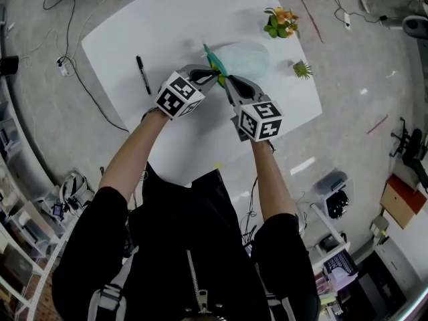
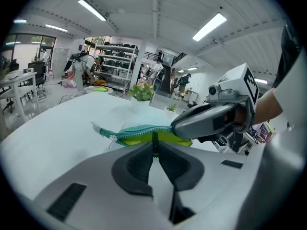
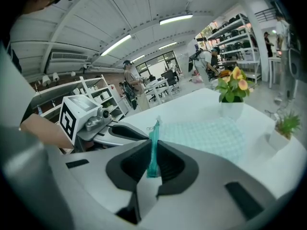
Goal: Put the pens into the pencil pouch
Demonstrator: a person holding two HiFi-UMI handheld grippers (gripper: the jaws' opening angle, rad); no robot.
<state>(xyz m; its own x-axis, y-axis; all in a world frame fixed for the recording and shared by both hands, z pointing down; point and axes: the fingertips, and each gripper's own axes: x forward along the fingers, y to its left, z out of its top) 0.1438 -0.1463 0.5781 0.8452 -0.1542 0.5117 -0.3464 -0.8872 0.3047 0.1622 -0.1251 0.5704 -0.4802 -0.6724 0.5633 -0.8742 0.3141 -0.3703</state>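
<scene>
Both left gripper and right gripper, fingers clamped on pencil pouch rim

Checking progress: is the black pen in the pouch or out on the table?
Out. The black pen lies bare on the white table, apart from the pouch, to its left in the head view.

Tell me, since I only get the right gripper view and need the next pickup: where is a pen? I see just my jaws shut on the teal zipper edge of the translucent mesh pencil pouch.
Observer: One black pen lies on the white table, left of the left gripper, clear of the pencil pouch.
Operator: Is the left gripper free?
Observer: No, it is shut on the pencil pouch's yellow-green lip.
Operator: More pens?
Observer: The head view shows no other.
</scene>
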